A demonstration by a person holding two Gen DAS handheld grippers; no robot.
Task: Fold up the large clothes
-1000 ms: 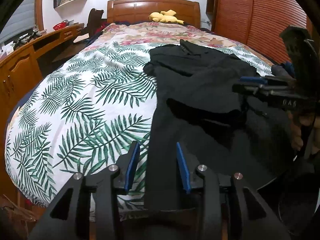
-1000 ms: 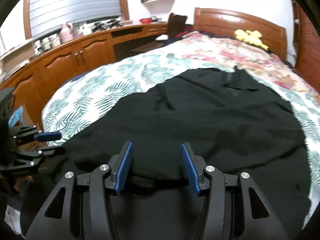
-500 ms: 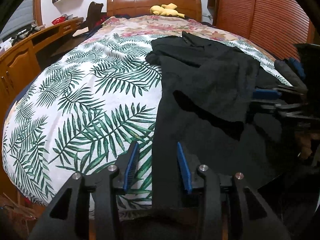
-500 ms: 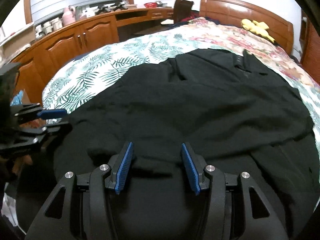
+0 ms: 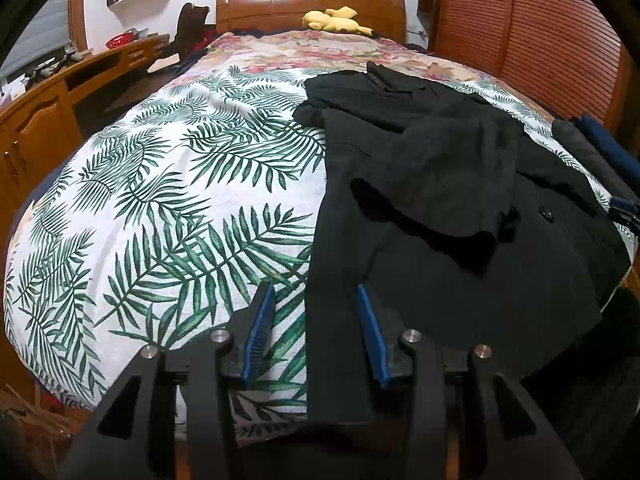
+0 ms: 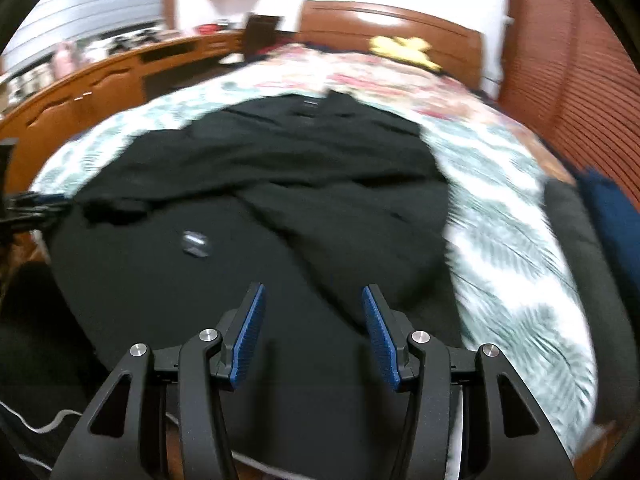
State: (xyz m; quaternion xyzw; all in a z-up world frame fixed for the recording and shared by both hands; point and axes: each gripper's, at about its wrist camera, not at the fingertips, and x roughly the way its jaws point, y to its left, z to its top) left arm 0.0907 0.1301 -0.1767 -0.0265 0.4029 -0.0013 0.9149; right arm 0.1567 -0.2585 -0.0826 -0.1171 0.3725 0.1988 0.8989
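the left gripper [image 5: 316, 300] sits at the bottom centre of the left wrist view, its blue pads [image 5: 260, 328] apart and the jaws opening, with nothing pinched between them; through the gap show the leaf-print bedspread [image 5: 168, 208] and the straight left edge of the black garment [image 5: 460, 216], which runs up the frame just right of centre. the right gripper [image 6: 314, 300] sits at the bottom centre of the right wrist view, its fingers spread and holding nothing, black cloth lying beyond the gap.

the garment lies flat on the right half of the bed in the left wrist view, its long axis running from the lower edge of the frame up toward the wooden headboard [image 5: 312, 2], collar end farthest away, hem end nearest and draping over the bed's foot. one part, seemingly a sleeve, is folded across the body, ending in a dark fold at centre right; a small button [image 5: 545, 212] shows right of it. in the blurred right wrist view the garment [image 6: 260, 200] fills the centre and left, collar toward the top, and the bedspread [image 6: 512, 240] shows bare on the right.

at the right edge of the left wrist view lie dark grey and navy folded cloths [image 5: 600, 156]. a yellow soft toy [image 5: 334, 20] rests by the headboard at top centre. a wooden desk with cupboards [image 5: 48, 120] runs along the left.
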